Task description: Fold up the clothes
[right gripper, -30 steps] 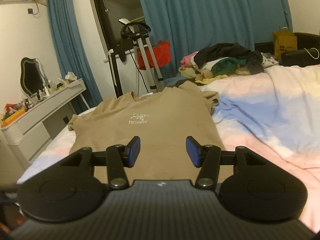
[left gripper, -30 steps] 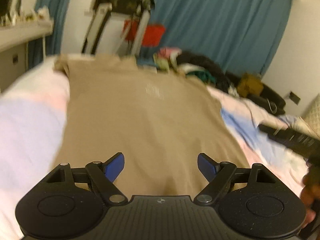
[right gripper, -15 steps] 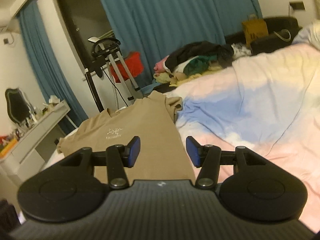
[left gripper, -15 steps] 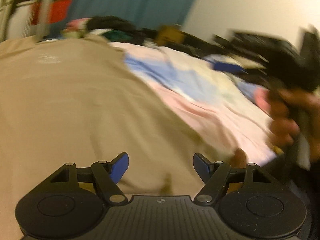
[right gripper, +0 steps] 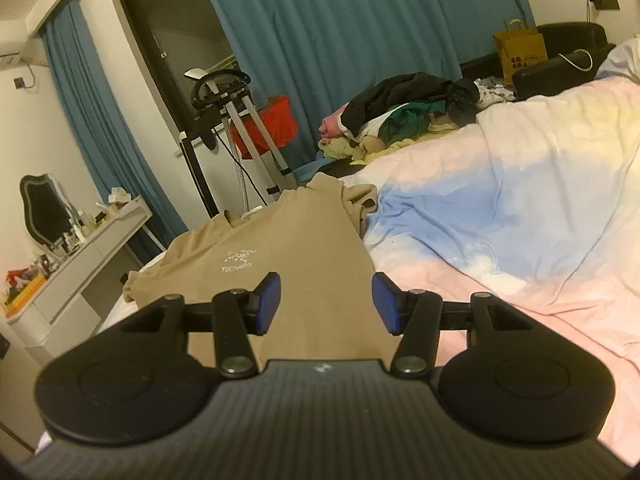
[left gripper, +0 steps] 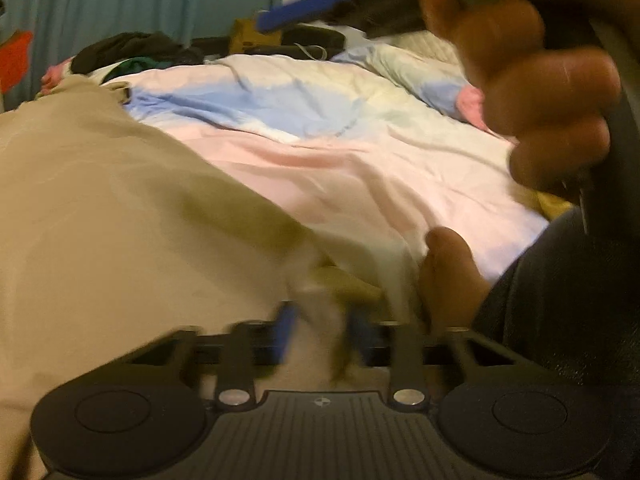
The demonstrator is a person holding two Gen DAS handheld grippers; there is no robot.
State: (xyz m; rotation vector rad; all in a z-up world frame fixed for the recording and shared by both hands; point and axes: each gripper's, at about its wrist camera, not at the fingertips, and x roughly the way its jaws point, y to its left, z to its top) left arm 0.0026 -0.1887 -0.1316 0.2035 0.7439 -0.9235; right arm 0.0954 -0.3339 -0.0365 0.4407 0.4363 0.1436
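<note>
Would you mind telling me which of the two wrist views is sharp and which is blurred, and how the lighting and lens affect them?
Left wrist view: motion-smeared, worst at the left gripper and the hem of the tan T-shirt between its pads; the near hand is soft. Right wrist view: sharp, the right gripper crisp and the shirt's logo readable. Both: dim, warm indoor light and fisheye bending at the edges.

Left gripper fingertips motion-blurred, tan shirt cut off at left edge, hand smeared, dresser clutter illegible.
</note>
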